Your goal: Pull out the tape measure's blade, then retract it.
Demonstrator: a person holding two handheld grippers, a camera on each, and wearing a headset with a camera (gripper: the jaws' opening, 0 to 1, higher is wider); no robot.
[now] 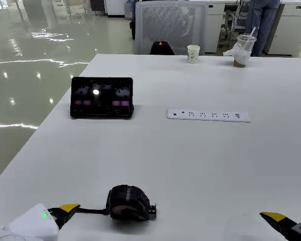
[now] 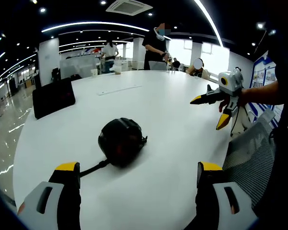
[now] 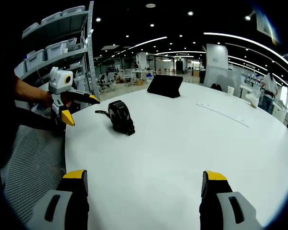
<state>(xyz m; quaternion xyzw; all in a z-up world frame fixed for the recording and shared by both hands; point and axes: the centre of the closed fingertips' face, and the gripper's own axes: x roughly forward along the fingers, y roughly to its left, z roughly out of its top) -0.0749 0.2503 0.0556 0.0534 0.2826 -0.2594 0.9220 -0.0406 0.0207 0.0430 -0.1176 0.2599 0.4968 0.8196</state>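
left gripper (image 2: 134, 168): yellow-tipped jaws wide apart, holding nothing | right gripper (image 3: 144, 176): jaws wide apart, empty, well apart from the tape | black round-cased tape measure (image 1: 129, 203): on white table (image 1: 200, 160), near front edge, just ahead of left gripper | unclear: whether its black strap (image 1: 93, 211) touches the left jaw tip; right gripper cut off at head view's corner

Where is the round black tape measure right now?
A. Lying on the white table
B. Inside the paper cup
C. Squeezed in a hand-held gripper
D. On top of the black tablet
A: the round black tape measure lies on the white table, ahead of the open jaws of the left hand-held gripper, with nothing clamped on its case.
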